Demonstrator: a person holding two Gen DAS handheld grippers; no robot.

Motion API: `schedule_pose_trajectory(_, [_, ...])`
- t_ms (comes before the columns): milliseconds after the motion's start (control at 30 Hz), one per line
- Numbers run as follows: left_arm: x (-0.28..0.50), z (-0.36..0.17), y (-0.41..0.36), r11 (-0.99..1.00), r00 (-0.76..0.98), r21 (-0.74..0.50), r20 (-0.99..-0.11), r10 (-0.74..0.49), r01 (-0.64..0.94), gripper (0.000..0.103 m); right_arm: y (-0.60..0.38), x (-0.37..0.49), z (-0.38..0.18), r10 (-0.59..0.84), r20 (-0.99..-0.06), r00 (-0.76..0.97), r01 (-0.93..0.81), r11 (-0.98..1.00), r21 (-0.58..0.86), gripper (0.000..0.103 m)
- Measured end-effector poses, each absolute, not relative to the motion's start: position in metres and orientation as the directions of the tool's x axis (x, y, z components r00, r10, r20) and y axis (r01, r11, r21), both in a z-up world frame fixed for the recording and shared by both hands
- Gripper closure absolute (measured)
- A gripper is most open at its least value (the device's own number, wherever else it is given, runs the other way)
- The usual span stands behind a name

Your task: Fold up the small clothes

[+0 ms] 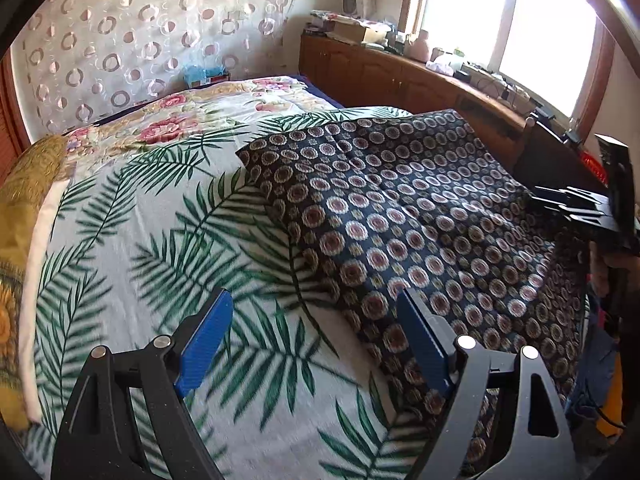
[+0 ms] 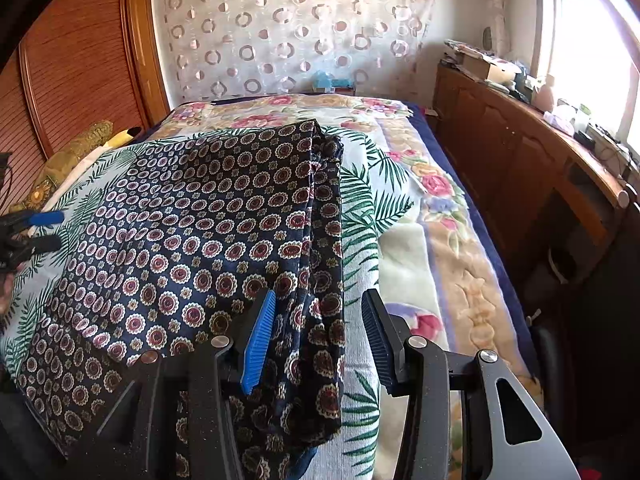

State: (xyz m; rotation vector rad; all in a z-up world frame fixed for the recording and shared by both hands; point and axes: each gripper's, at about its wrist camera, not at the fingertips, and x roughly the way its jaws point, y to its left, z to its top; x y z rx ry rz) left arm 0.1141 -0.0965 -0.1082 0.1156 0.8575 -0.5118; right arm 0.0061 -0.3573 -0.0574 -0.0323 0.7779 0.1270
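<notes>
A dark navy garment printed with round flower motifs lies spread flat on the palm-leaf sheet of a bed. My left gripper stands wide open just above the sheet, its right finger over the garment's near left edge and nothing between the pads. In the right wrist view the garment shows a doubled-over right edge. My right gripper hovers open over that edge; cloth lies below the gap and the pads do not press it. The left gripper shows at the far left, the right gripper at the far right.
A floral blanket covers the bed beyond and right of the sheet. A long wooden cabinet with clutter on top runs under the bright window. A yellow pillow lies at the left edge. A ring-patterned curtain hangs behind.
</notes>
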Motion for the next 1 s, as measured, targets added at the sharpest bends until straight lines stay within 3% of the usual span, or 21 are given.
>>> schedule_pose_trajectory(167, [0.130, -0.109, -0.107, 0.870, 0.529, -0.093, -0.761, -0.376, 0.484, 0.019, -0.355, 0.003, -0.060, 0.109, -0.709, 0.697, -0.135, 0.991, 0.020, 0.048])
schedule_pose_trajectory(500, [0.154, -0.115, -0.114, 0.866, 0.494, -0.165, -0.764, -0.415, 0.472, 0.020, -0.357, 0.006, -0.074, 0.110, -0.727, 0.677, -0.122, 0.992, 0.036, 0.048])
schedule_pose_trajectory(700, [0.160, -0.120, -0.117, 0.861, 0.472, -0.215, -0.762, -0.443, 0.462, 0.044, -0.361, 0.007, -0.077, 0.118, -0.724, 0.679, -0.116, 0.992, 0.052, 0.048])
schedule_pose_trajectory(867, [0.162, -0.120, -0.116, 0.870, 0.485, -0.227, -0.755, -0.442, 0.439, 0.048, -0.360, 0.007, -0.079, 0.112, -0.722, 0.682, -0.116, 0.992, 0.044, 0.047])
schedule_pose_trajectory(1000, [0.161, -0.120, -0.116, 0.863, 0.476, -0.244, -0.752, -0.456, 0.442, 0.062, -0.362, 0.007, -0.079, 0.115, -0.722, 0.683, -0.114, 0.992, 0.050, 0.046])
